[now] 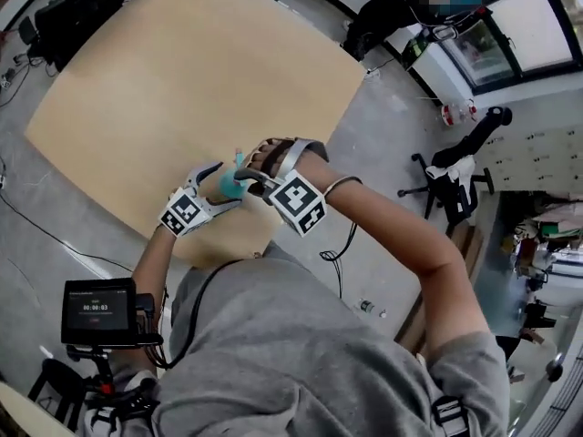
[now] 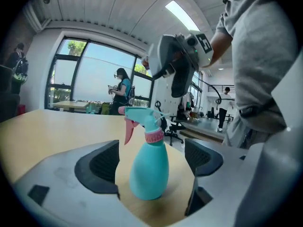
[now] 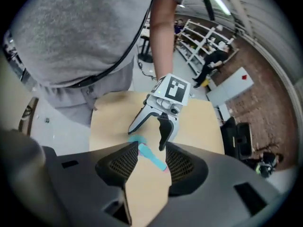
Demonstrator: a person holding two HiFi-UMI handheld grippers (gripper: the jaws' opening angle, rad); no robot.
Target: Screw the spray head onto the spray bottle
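Observation:
A teal spray bottle [image 2: 149, 167] stands upright on the tan table [image 1: 182, 80] near its front edge, with its teal spray head [image 2: 142, 117], pink trigger and pink collar on top. My left gripper [image 2: 151, 164] is open around the bottle's body, and both pads stand clear of it. In the head view the bottle [image 1: 230, 186] sits between my left gripper [image 1: 228, 182] and my right gripper [image 1: 248, 173]. From above, my right gripper [image 3: 149, 162] is open with the spray head [image 3: 150, 156] between its pads. The left gripper [image 3: 147, 137] shows below it.
The table's front edge runs just behind the bottle, by the person's torso. A black office chair [image 1: 451, 176] stands on the grey floor to the right. A small screen on a stand [image 1: 98, 310] is at the lower left. People [image 2: 122, 91] stand by far windows.

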